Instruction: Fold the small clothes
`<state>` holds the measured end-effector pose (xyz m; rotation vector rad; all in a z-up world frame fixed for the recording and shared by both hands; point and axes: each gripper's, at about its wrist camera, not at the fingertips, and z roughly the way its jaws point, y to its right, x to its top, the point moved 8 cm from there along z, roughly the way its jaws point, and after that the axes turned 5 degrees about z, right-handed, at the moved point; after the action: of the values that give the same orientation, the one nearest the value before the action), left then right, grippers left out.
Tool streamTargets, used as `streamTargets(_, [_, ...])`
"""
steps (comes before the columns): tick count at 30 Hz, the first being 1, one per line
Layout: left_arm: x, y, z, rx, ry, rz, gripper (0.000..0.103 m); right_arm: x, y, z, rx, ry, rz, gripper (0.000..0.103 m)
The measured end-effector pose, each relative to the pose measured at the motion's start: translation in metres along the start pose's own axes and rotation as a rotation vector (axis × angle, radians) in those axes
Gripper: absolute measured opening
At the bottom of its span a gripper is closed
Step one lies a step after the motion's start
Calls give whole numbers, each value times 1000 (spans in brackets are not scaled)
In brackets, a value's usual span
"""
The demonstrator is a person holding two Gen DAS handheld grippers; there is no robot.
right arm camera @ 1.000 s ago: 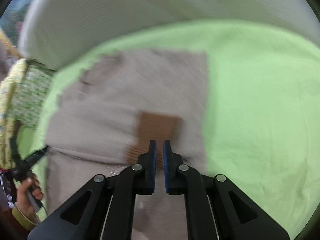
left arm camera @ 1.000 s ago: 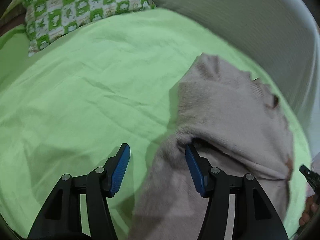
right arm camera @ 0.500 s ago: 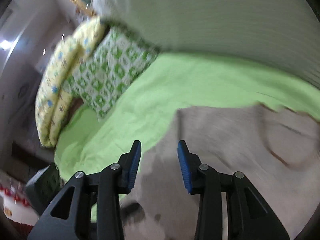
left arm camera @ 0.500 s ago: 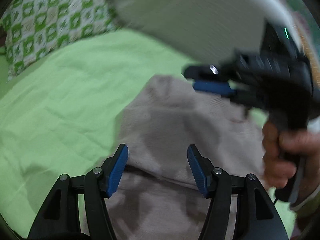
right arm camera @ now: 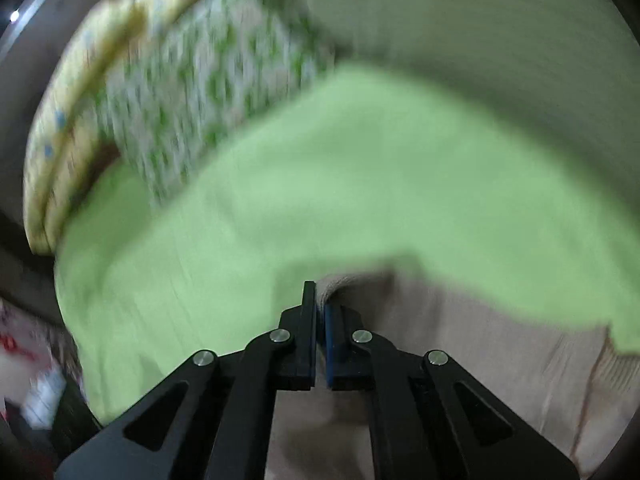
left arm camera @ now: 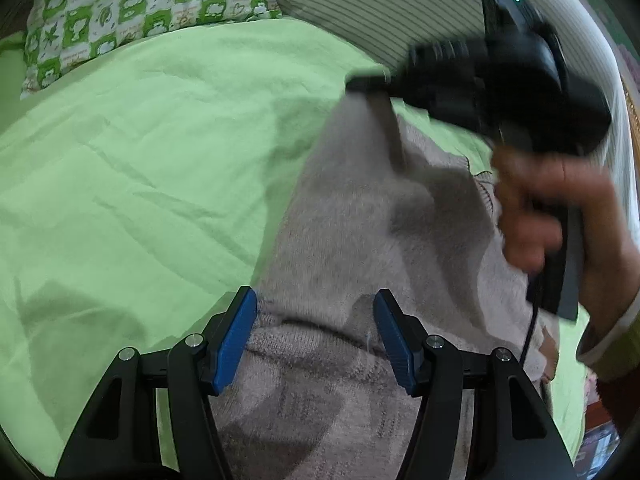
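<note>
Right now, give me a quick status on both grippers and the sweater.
Right gripper shut on a sweater edge, lifting it. Left gripper open, fingers either side of the knit near a fold, not pinching. Green sheet around it, nothing in the way.

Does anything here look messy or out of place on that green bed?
Only the beige sweater: one corner is pinched up off the green sheet by the right hand-held gripper, so it lies rumpled, half-folded. Nothing looks torn or spilled.

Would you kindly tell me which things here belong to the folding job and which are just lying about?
Belongs to the job:
- beige sweater
- right gripper, shut on a sweater edge
- left gripper, open over the sweater

Lying about:
- green sheet
- checked pillow
- striped cushion
</note>
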<state>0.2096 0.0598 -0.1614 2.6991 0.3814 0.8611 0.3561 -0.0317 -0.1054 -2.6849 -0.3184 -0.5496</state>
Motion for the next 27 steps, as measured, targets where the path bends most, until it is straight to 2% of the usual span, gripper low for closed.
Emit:
streamTargets(2, [1, 1, 3, 9, -11, 15, 62, 14, -1, 5, -31, 41, -9, 4])
streamTargets(5, [-1, 5, 4, 26, -21, 48, 62, 5, 6, 27, -101, -6, -50, 4])
streamTargets(7, [-2, 6, 4, 25, -26, 60, 62, 3, 12, 28, -76, -11, -12, 5])
streamTargets(9, [-1, 6, 4, 18, -29, 63, 62, 8, 22, 16, -34, 9, 94, 10])
streamTargets(13, [1, 5, 5, 10, -39, 76, 62, 11, 36, -41, -19, 129, 183, 21])
streamTargets(17, [1, 3, 5, 19, -42, 89, 62, -31, 34, -92, 27, 177, 217, 21])
streamTargets(21, [-1, 3, 1, 35, -51, 102, 62, -81, 19, -86, 71, 104, 219, 22])
streamTargets(24, [1, 5, 2, 44, -60, 110, 63, -122, 42, -74, -70, 57, 273, 21])
streamTargets(26, [-1, 7, 2, 50, -63, 124, 63, -152, 89, -83, -214, 72, 394, 16])
streamTargets(27, [-2, 9, 2, 56, -65, 133, 63, -158, 99, -92, -210, 98, 424, 13])
